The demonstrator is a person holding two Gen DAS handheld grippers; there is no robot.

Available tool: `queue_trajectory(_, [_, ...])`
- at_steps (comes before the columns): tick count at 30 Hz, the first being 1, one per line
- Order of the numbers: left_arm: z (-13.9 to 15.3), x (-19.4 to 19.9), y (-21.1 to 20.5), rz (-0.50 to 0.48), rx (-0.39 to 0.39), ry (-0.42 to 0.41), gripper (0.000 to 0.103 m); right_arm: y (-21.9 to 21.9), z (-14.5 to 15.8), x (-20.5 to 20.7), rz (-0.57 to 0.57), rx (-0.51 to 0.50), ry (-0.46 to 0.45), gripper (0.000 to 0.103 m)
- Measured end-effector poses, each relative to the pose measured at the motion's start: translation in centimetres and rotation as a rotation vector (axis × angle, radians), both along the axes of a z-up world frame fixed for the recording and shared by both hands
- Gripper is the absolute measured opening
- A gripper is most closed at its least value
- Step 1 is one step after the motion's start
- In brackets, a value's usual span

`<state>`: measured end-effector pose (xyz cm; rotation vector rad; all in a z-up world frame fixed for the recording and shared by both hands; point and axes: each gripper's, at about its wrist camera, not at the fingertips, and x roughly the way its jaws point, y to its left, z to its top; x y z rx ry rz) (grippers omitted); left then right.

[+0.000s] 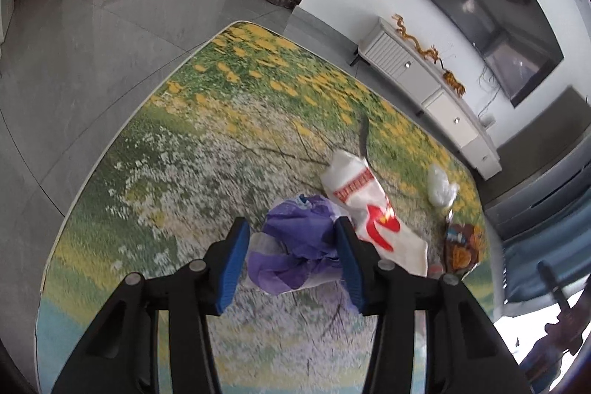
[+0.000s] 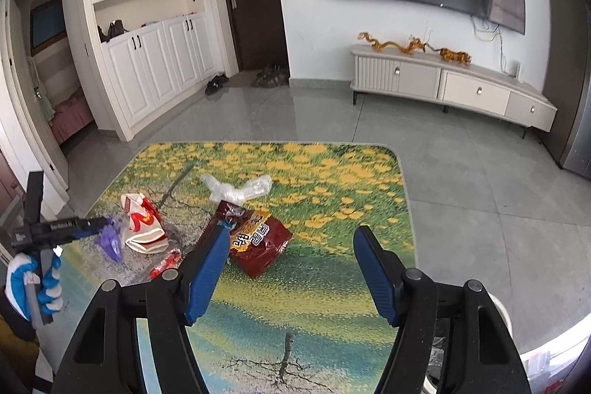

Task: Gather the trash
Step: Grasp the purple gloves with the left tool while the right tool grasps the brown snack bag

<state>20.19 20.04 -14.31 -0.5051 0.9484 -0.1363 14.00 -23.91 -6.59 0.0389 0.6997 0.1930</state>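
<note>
Trash lies in a loose cluster on the table [image 2: 369, 172], whose top is printed with yellow flowers and bare trees. Nearest my left tongs [image 1: 291, 246] is a crumpled purple wrapper [image 1: 295, 239]. It sits between the two blue pads, which stand apart; the right pad looks to be against its edge, the left pad shows a gap, and I cannot tell if either presses. No grip is confirmed. The wrapper still rests on the table.

Just to the right of the purple wrapper, touching it, lies a white paper bag with red print [image 1: 369, 209]. Farther right is a clear plastic bag [image 1: 441, 187], and nearer than that, a brown snack packet [image 1: 461, 242] at the table's right edge.

My right tongs [image 2: 291, 257] are apart with nothing between them, held above the table's near part. The brown snack packet [image 2: 255, 242] lies just beyond the left pad. The clear plastic bag [image 2: 236, 191] is farther off; the white paper bag [image 2: 142, 224] is to the left, with a small red wrapper [image 2: 166, 263] near it. At far left, a gloved hand [image 2: 33, 283] holds the left tongs [image 2: 99, 226] at the purple wrapper [image 2: 110, 239].
</note>
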Motion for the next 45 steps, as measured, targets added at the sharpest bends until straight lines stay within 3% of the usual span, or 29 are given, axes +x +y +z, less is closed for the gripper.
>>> queue_trajectory(3, [0.3, -0.2, 0.2, -0.025, -0.05, -0.029, 0.044, 0.4, -1.1, 0.8, 0.016, 0.002, 0.022, 0.067])
queue_trajectory(9, [0.6, -1.4, -2.9, -0.133, 0.097, -0.059, 0.046, 0.7, -2.5, 1.9, 0.026, 0.012, 0.052, 0.067])
queue_trajectory(22, [3.3, -5.1, -7.9, -0.285, 0.266, -0.207, 0.046, 0.6, -3.5, 2.6, 0.029, 0.019, 0.076, 0.067])
queue_trajectory(27, [3.4, -5.0, -8.5, -0.258, 0.303, -0.211, 0.046, 0.4, -3.8, 2.6, 0.031, 0.023, 0.081, 0.067])
queue_trajectory(32, [2.4, -3.4, -8.6, -0.208, 0.318, -0.159, 0.045, 0.2, -4.1, 2.6, 0.03, 0.028, 0.083, 0.067])
queue_trajectory(33, [2.1, -3.2, -8.6, -0.202, 0.31, -0.145, 0.044, 0.2, -4.2, 2.6, 0.029, 0.029, 0.085, 0.067])
queue_trajectory(35, [1.4, -2.8, -8.2, -0.187, 0.278, -0.118, 0.031, 0.1, -4.3, 2.6, 0.029, 0.028, 0.087, 0.067])
queue_trajectory(38, [1.0, -2.8, -7.5, -0.163, 0.235, -0.11, 0.023, -0.1, -4.5, 2.7, 0.025, 0.028, 0.091, 0.067])
queue_trajectory(41, [1.6, -3.3, -7.1, -0.152, 0.205, -0.131, 0.021, -0.3, -4.7, 2.9, 0.023, 0.029, 0.095, 0.067])
queue_trajectory(45, [3.0, -3.8, -5.8, -0.157, 0.103, -0.171, 0.021, -0.4, -5.0, 3.0, 0.024, 0.032, 0.1, 0.067])
